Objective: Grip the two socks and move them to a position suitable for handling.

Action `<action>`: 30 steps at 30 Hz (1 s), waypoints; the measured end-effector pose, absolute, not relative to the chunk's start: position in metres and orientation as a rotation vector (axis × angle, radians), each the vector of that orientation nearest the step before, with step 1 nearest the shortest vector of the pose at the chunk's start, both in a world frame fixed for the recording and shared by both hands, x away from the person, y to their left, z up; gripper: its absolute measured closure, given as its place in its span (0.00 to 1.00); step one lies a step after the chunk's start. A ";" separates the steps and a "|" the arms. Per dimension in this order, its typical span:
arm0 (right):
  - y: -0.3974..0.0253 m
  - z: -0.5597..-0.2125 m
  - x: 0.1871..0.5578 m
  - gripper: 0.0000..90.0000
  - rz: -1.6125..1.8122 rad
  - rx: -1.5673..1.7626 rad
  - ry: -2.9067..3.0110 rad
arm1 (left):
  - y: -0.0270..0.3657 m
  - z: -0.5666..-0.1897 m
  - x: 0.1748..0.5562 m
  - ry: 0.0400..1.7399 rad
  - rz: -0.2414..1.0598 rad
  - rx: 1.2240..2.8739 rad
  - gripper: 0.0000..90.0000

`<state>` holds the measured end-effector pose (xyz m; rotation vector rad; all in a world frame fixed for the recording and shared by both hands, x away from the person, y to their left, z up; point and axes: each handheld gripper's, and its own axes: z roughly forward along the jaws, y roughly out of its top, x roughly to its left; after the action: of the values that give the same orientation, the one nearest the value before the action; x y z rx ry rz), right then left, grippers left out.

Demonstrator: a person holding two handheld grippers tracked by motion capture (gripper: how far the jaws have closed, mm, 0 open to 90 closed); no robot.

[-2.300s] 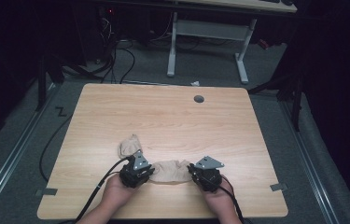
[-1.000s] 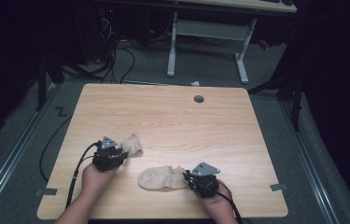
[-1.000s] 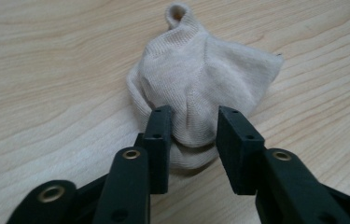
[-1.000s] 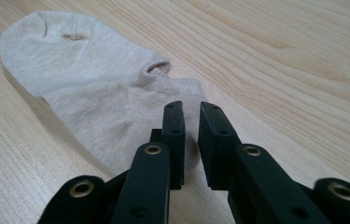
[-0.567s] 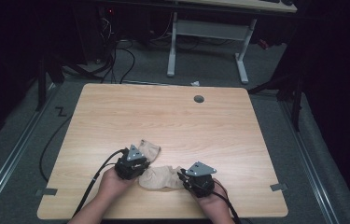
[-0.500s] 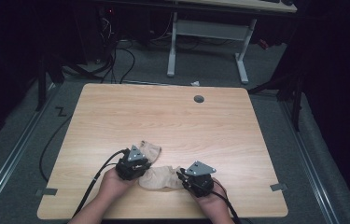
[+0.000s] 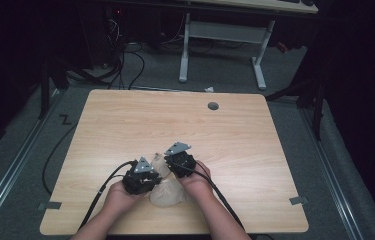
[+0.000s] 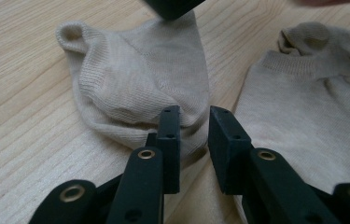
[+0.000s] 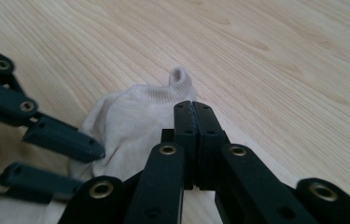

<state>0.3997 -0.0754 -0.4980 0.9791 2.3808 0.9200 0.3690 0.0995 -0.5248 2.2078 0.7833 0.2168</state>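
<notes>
Socks, two beige ankle ones, lie on the wooden table (image 7: 235, 130) near its front edge, between the person's hands. The left sock (image 8: 140, 88) lies in front of the left gripper (image 8: 193, 135) with its long axis running away from the jaws, its cuff loop at the far end; the tip of the right gripper touches its far edge. The right sock (image 8: 312, 112) lies just beside it, roughly parallel, cuff also away. The left gripper's jaws stand a little apart, released, their tips at the near edge of the left sock, with nothing between them. The right gripper (image 9: 193, 116) is clenched, jaws pressed together over the edge of that same sock; whether fabric is pinched between them cannot be told. From above, both grippers sit close together over the socks. Bare tabletop spreads wide behind and to both sides; the front edge is near.
</notes>
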 end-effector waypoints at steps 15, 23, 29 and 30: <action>-0.099 -0.516 0.362 0.94 0.844 1.007 2.434 | 0.109 -0.527 0.372 0.843 0.247 2.190 0.82; -0.090 -0.502 0.370 0.76 0.938 1.026 2.397 | 0.103 -0.528 0.372 0.843 0.256 2.185 0.85; -0.088 -0.519 0.378 0.85 0.887 1.060 2.449 | 0.108 -0.516 0.371 0.844 0.324 2.121 0.92; -0.089 -0.520 0.378 0.92 0.907 1.061 2.449 | 0.109 -0.513 0.371 0.843 0.324 2.100 0.94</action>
<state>0.3780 -0.0894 -0.5195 1.0611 2.4491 0.9073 0.3709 0.1091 -0.5131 2.1000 0.8430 0.3238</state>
